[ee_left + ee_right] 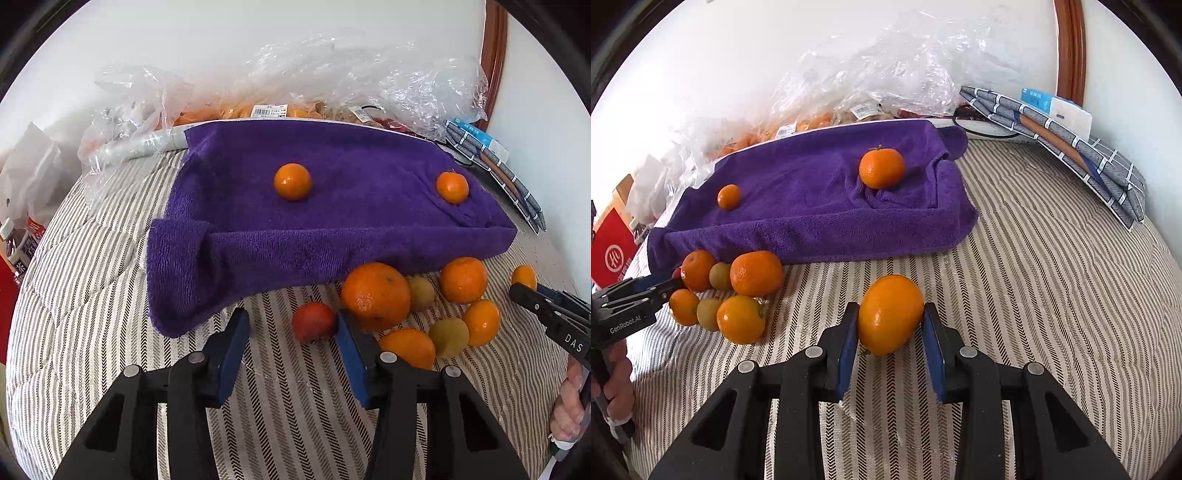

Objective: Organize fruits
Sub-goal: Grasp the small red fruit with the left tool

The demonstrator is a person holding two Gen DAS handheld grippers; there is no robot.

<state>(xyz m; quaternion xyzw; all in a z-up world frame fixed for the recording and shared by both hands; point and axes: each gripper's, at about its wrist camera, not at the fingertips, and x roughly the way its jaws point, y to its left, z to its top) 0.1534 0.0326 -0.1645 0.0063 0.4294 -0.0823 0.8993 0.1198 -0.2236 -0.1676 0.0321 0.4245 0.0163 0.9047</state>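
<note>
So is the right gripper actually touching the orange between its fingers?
Touching. In the right wrist view, the right gripper has both blue pads pressed against the sides of the orange, with no gap visible.

Daylight is washing over a plain white wall [738, 74]; a curved brown wooden frame [1071, 51] is standing behind the striped quilted bedcover [1052, 258].

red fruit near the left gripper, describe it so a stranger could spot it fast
Find the purple towel on the striped bedcover. Fruit clusters at its near edge. The red fruit lies leftmost, beside the biggest orange, the only red one there.
</note>
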